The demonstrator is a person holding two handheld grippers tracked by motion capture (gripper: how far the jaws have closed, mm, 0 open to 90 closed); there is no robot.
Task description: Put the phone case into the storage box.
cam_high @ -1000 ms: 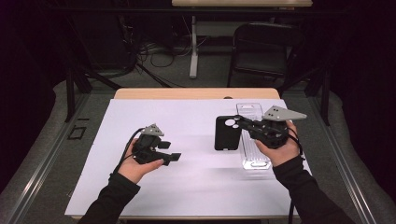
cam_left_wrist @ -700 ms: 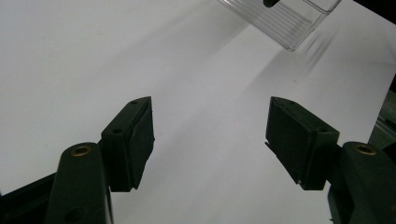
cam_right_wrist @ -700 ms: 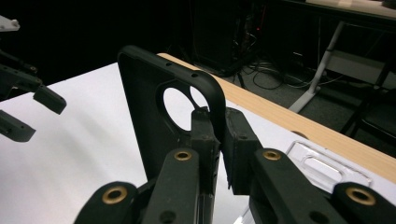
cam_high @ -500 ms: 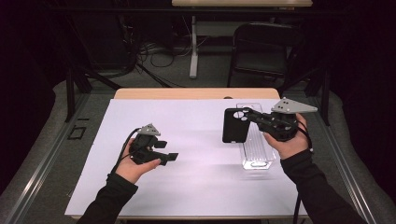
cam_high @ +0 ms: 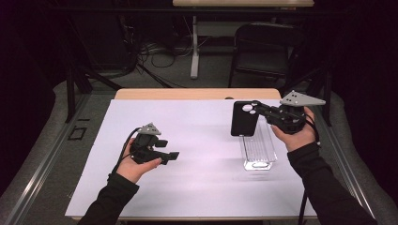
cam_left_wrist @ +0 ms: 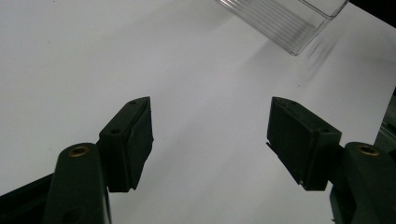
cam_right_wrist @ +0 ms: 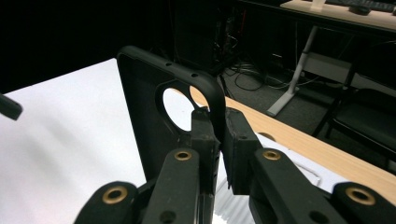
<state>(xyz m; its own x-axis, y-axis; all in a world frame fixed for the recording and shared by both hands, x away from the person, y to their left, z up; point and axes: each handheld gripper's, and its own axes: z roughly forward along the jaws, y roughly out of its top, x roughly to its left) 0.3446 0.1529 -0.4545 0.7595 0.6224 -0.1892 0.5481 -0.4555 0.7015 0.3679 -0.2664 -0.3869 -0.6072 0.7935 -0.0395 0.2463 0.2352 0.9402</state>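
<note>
The right gripper [cam_high: 261,111] is clamped on the edge of a black phone case [cam_high: 244,118], its jaws pinching the rim beside the round camera hole. The case hangs upright from the jaw tips, lifted off the worktop [cam_high: 197,140], with its hollow side facing the right gripper's camera [cam_right_wrist: 154,126]. Directly below the case and the right gripper lies a clear plastic tray [cam_high: 257,149], flat on the white sheet that covers the worktop; case and tray are apart. The left gripper [cam_high: 172,156] rests low over the sheet, well apart from the case and to the side of the tray. Its jaws stand moderately wide, having just been opening a little, and nothing lies between them; in the left gripper view [cam_left_wrist: 210,135] only bare white sheet shows in the gap. Ahead of those jaws and off to one side, a corner of the tray [cam_left_wrist: 289,18] shows at the top of that view.
</note>
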